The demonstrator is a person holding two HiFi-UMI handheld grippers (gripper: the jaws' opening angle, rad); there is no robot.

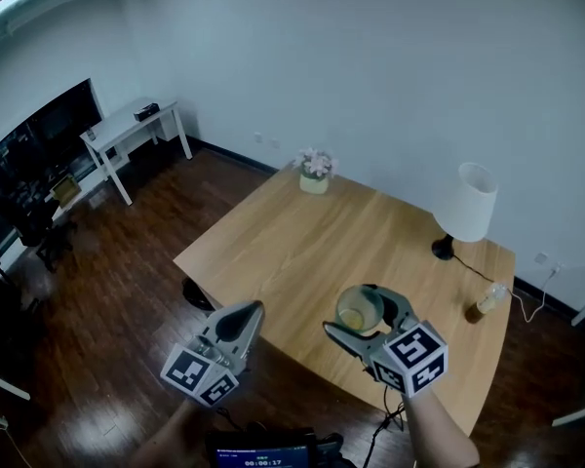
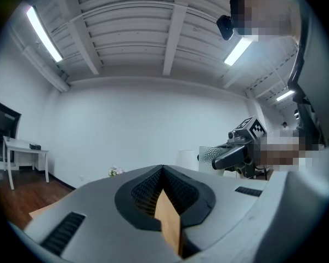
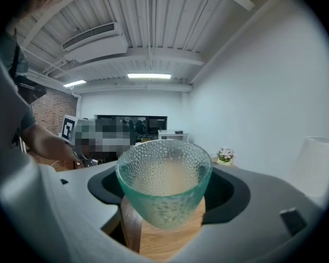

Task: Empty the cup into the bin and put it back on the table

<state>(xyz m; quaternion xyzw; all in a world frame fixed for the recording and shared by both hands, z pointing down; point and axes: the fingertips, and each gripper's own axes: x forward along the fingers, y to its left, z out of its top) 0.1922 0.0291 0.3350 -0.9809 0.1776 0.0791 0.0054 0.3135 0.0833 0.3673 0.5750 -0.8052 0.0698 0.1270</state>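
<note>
**Cup gripped upright above the table's near edge**

The right gripper (image 1: 355, 315) is clamping the dimpled glass cup (image 3: 163, 182) by its sides. It is holding the cup upright above the wooden table (image 1: 302, 252), probably so nothing spills before the bin. The left gripper (image 1: 249, 312), jaws together and empty, is hovering beyond the table's near-left edge, out of the way.

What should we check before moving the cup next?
1. Right gripper is gripping the cup: ok.
2. Cup is upright and not spilling: ok.
3. There is something inside to empty: cannot tell, the glass looks cloudy.
4. Left gripper is shut, empty and off to the side: ok.
5. Bin is located: not ok, no view clearly shows one.
6. Lamp and bottle stand apart from the cup: ok.
</note>
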